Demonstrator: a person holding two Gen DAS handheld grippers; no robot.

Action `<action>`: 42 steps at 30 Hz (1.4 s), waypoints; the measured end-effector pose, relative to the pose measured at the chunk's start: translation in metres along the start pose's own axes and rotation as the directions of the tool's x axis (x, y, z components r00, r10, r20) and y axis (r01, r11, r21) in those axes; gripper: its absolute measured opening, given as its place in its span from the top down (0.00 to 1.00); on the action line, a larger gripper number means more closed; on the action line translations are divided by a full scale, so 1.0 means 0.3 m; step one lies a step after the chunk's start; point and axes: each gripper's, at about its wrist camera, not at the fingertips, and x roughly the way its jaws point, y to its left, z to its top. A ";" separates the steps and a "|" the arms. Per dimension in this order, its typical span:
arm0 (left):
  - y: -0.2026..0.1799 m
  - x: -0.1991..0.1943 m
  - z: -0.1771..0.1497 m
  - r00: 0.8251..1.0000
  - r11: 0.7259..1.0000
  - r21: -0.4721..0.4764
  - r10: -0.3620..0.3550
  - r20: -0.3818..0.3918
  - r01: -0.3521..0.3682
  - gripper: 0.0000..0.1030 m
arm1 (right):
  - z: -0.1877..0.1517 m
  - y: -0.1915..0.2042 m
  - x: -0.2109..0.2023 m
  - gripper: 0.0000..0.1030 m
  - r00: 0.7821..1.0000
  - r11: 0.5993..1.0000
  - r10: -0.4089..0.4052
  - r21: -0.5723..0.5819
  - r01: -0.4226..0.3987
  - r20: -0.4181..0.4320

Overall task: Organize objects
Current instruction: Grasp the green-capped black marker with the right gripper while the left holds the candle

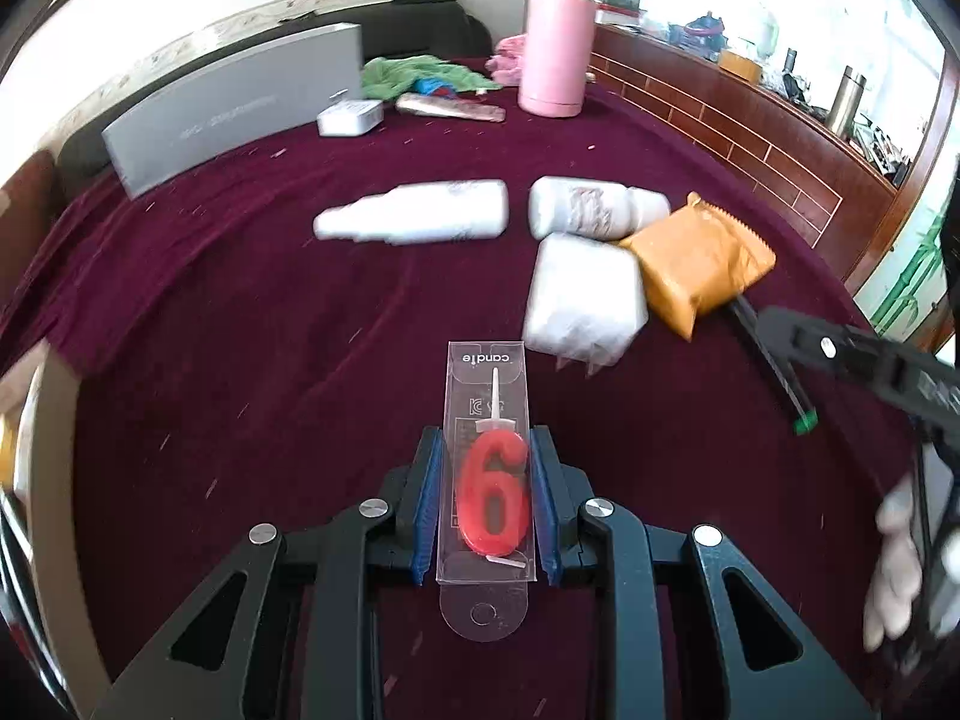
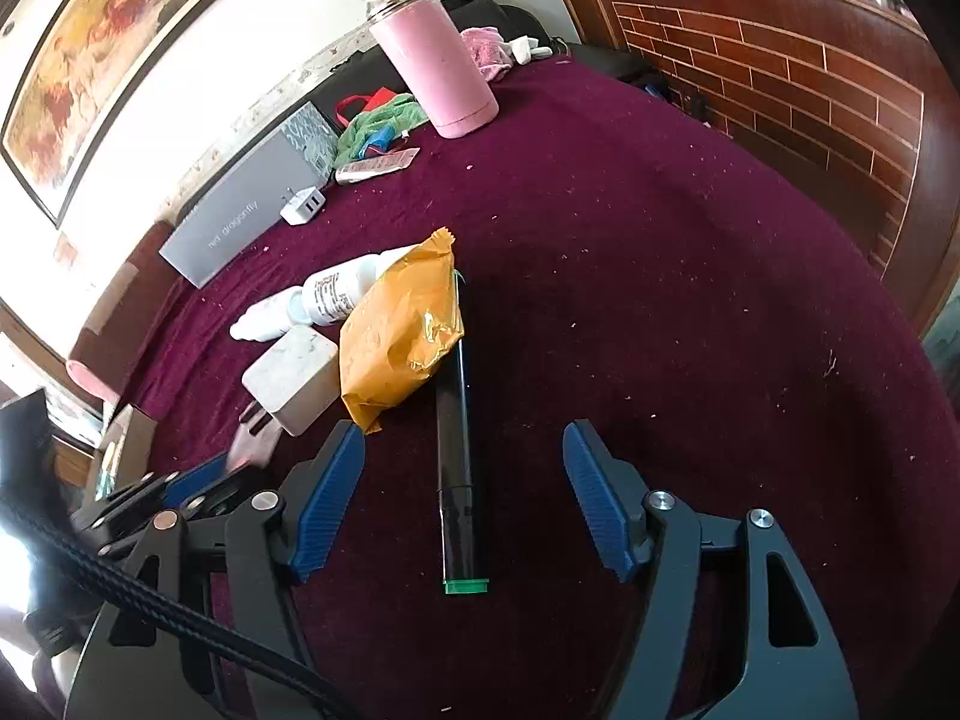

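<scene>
A clear flat pack holding a red number candle (image 1: 489, 498) lies along my left gripper (image 1: 486, 438), whose blue pads press on its two long edges just above the dark red cloth (image 1: 240, 330). My right gripper (image 2: 463, 429) stands open over a black marker with a green end (image 2: 456, 450). The marker lies on the cloth between the fingers and touches neither pad. Its far end is tucked under an orange pouch (image 2: 402, 330). Beside the pouch sit a white plug block (image 2: 294, 384) and two white bottles (image 1: 414, 219) lying on their sides.
A pink flask (image 1: 555, 42) stands at the back beside a green cloth (image 1: 420, 72). A long grey box (image 1: 234, 102), a white adapter (image 1: 351, 117) and a blister strip (image 1: 450, 108) lie at the back left. A brick-patterned wooden wall (image 2: 810, 90) borders the right.
</scene>
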 end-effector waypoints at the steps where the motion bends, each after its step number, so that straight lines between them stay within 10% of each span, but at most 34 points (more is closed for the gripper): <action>1: 0.017 -0.017 -0.018 1.000 1.000 -0.011 0.003 0.001 -0.003 0.78 | -0.001 0.008 0.001 0.33 1.000 1.000 -0.011 -0.010 0.011 -0.001; 8: 0.075 -0.061 -0.101 1.000 0.999 -0.040 0.002 0.018 -0.001 0.77 | -0.002 0.130 0.060 0.34 0.969 0.953 -0.240 -0.202 0.225 -0.056; 19: 0.047 -0.055 -0.115 0.997 0.999 -0.007 0.047 0.056 -0.046 0.73 | 0.015 0.240 0.128 0.84 0.937 0.897 -0.335 -0.338 0.284 -0.102; 42: 0.058 -0.058 -0.125 0.997 0.999 -0.026 0.036 0.063 -0.035 0.75 | -0.094 0.269 0.031 0.82 0.931 0.904 -0.340 -0.320 0.285 -0.133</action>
